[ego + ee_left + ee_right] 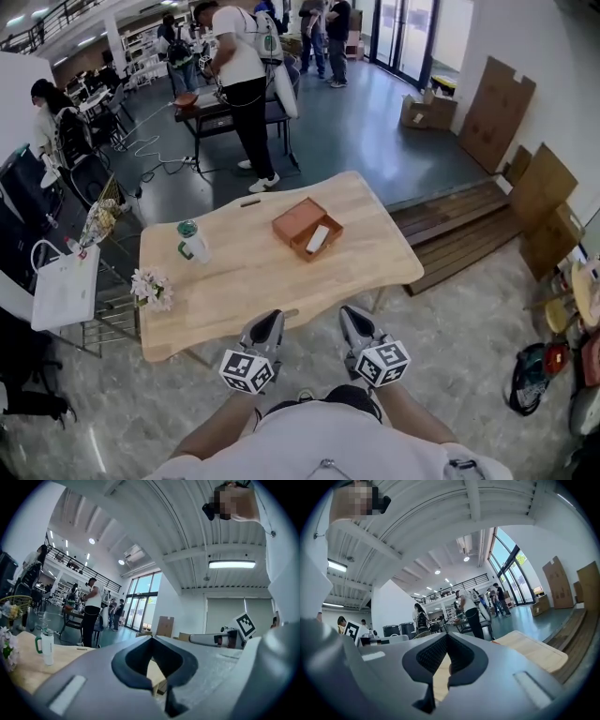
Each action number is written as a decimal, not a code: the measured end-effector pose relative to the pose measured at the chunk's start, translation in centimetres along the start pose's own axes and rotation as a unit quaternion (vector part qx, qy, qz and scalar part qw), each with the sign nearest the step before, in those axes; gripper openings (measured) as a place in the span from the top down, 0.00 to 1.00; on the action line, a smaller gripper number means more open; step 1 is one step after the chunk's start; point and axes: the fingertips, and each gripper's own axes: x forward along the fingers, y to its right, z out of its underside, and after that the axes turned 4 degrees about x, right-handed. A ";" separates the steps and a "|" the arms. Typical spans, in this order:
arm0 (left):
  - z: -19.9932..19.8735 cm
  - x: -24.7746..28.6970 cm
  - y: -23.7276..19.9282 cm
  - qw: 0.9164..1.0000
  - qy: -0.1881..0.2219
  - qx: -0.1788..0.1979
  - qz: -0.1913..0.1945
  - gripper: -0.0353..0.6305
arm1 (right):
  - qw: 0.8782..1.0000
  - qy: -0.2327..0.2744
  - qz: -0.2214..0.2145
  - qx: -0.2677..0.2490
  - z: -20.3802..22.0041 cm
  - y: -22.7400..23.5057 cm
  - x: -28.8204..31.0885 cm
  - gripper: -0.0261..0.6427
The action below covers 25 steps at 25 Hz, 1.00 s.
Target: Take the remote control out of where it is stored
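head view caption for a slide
Both shut, left gripper and right gripper hover at the table edge; remote control lies in its open box.

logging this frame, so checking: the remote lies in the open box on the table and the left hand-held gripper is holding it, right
Not quite. The remote does lie in the open box on the table, but the left hand-held gripper is not holding it: the head view shows it at the table's near edge, apart from the box.

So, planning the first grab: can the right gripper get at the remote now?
Probably yes: the box is open, the remote uncovered, nothing stands between it and the right gripper, though its shut jaws must open.
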 end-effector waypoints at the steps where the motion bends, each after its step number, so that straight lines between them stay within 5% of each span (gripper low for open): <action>1: 0.1 0.6 -0.4 1.000 0.000 0.000 0.001 0.94 | 1.000 -0.002 0.001 -0.001 0.0 0.4 0.5 0.92; 10: 1.5 6.5 -4.5 1.000 -0.012 -0.014 -0.011 0.94 | 1.000 -0.023 -0.008 0.005 -0.3 5.6 6.9 0.92; 25: -0.2 26.5 -15.4 0.993 -0.002 -0.007 -0.117 0.94 | 0.989 -0.057 -0.130 0.027 -7.9 20.8 27.6 0.92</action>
